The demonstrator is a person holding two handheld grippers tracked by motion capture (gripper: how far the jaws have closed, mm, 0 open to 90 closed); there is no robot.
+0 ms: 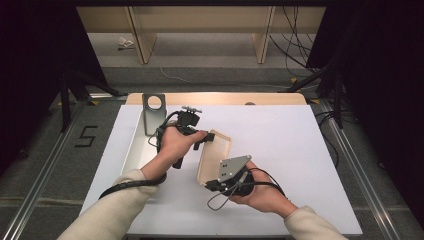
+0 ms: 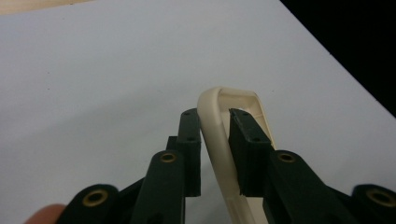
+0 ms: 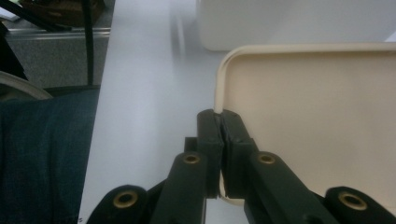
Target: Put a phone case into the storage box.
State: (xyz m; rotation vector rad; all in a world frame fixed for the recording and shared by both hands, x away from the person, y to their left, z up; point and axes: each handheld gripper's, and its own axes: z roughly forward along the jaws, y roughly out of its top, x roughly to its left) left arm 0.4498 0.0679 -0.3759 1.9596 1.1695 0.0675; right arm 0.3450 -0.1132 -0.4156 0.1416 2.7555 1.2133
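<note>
Cream tray (image 1: pixel 215 155) sits near the middle of the white table (image 1: pixel 300 165), caught between the two tongs. At its near end, the right tongs (image 3: pixel 220 122) are pressed together on the rim close to a rounded corner, one jaw outside the wall and one inside; in the high view these right tongs (image 1: pixel 212 184) come at the tray from the person's side, with the grey three-cornered plate (image 1: pixel 232 167) above them. At the far end, the left tongs (image 2: pixel 215 140) straddle the raised rim beside another rounded corner. Their jaws are nearly closed, but whether the pads actually bite the rim I cannot tell: a thin gap seems to show on each side. In the high view the left tongs (image 1: pixel 207 136) reach the tray's far edge from the left.

Right of both tongs the table lies bare out to its edge. Left of the left tongs, a long metal tray (image 1: pixel 135 147) runs close alongside, and a metal bracket (image 1: pixel 153 112) with a round hole stands at its far end.
</note>
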